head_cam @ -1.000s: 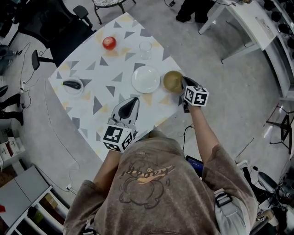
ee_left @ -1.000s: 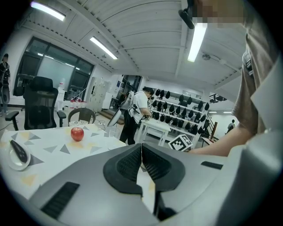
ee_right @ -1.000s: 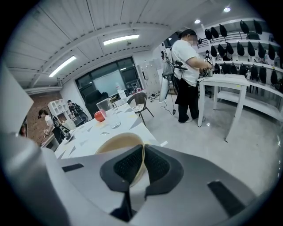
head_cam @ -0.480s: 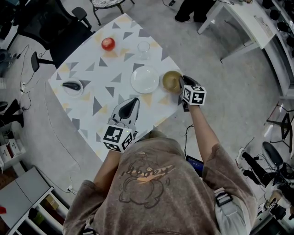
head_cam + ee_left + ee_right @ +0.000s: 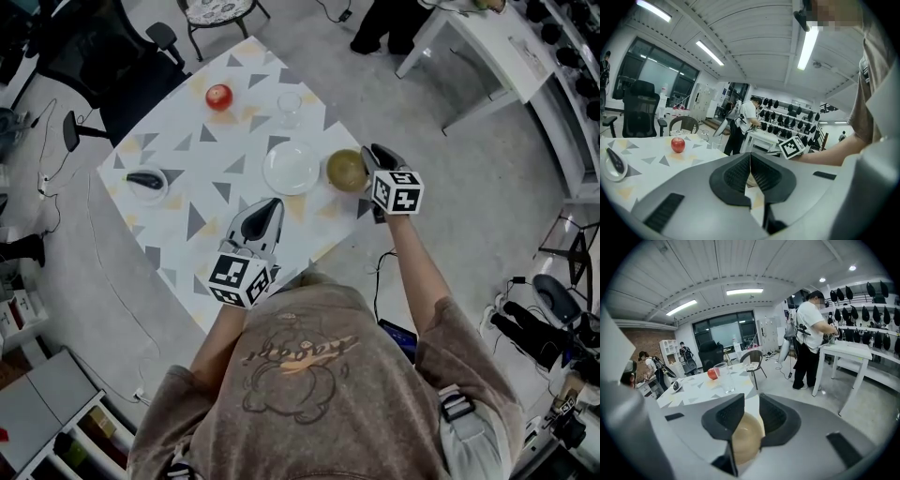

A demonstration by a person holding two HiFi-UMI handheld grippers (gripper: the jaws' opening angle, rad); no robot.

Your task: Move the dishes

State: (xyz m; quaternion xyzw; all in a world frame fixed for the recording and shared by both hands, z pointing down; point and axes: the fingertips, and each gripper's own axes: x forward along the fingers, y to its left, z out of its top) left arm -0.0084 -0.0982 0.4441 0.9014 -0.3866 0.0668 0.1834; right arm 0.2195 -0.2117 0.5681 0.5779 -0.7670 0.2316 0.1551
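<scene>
- While the jaws of the right gripper (image 5: 751, 405) have just been opening, the tan bowl (image 5: 346, 170) rests on the table (image 5: 187, 141) right of centre, showing in their gap, unpinched.
- A white plate (image 5: 292, 167) lies just left of it.
- Lower centre, the left gripper (image 5: 750, 161) is clenched on nothing.

Dim, muted head view, ceiling strip lights (image 5: 808, 47) glaring — fisheye warp at edges
</scene>
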